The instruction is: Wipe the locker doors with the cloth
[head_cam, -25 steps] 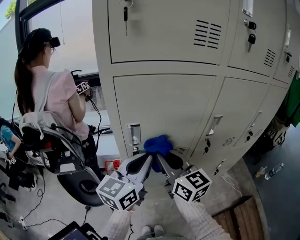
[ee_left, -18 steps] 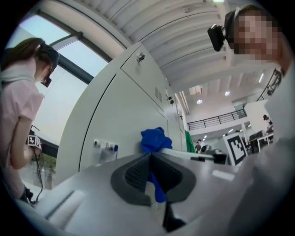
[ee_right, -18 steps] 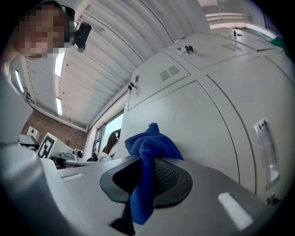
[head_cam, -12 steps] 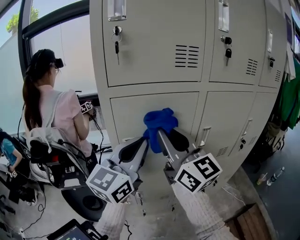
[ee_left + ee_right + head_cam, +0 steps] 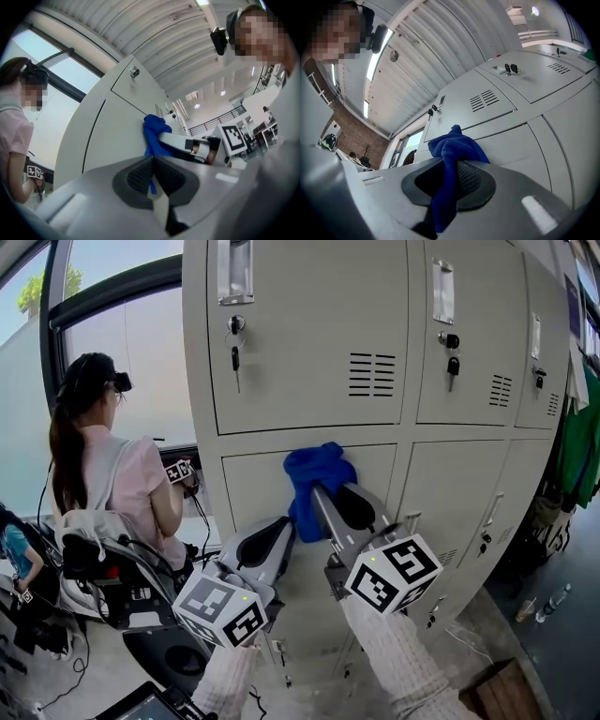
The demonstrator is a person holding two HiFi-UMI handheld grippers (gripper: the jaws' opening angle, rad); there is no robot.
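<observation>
**Q:** Gripper status?
**A:** Left gripper (image 5: 284, 531): jaws together, empty, just beside the right. Right gripper (image 5: 325, 501): clamped on the blue cloth (image 5: 314, 476).

**Q:** Cloth handling?
**A:** Likely soft, light and limp; grip a bunched fold. It presses the lower locker door (image 5: 255, 486) near its top edge.

**Q:** Change?
**A:** The cloth has travelled up from the door's lower part.

Blue cloth (image 5: 317, 482) against pale grey locker doors (image 5: 300, 343) — black-and-white squared marker cubes (image 5: 392, 573); pink shirt (image 5: 120, 474) at nine o'clock.
</observation>
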